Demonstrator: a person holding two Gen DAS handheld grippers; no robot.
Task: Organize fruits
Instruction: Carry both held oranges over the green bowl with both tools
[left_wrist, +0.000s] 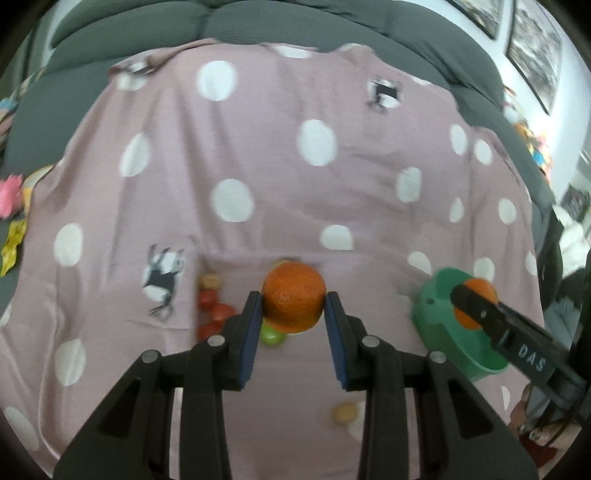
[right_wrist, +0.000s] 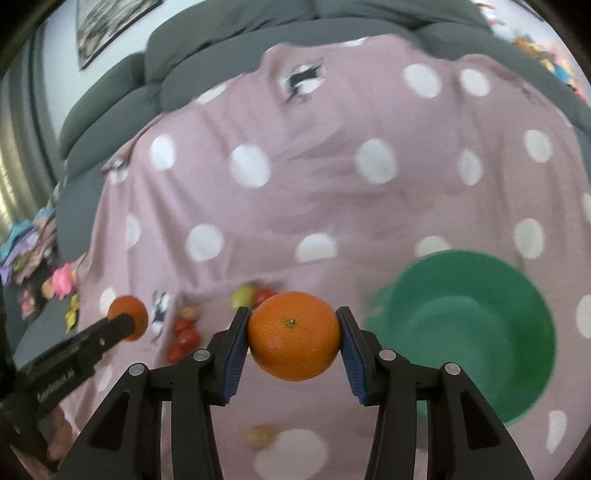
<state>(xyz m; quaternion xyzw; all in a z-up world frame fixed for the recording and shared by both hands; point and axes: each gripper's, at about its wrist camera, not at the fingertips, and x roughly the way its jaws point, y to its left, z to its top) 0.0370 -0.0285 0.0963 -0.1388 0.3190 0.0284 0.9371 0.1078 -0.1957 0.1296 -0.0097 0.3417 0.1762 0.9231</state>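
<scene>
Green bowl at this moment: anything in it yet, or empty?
Empty. The right wrist view looks into the green bowl and shows only bare green inside; both oranges are held in the grippers, outside it.

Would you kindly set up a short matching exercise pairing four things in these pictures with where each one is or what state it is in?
Things:
1. Left gripper
2. Green bowl
3. Red tomatoes
4. Blanket

States:
A. Empty, resting on the blanket
B. Pink with white dots, spread over the grey sofa
C. Shut on an orange
D. Clustered loose on the blanket

Pairs: 1-C, 2-A, 3-D, 4-B
</scene>
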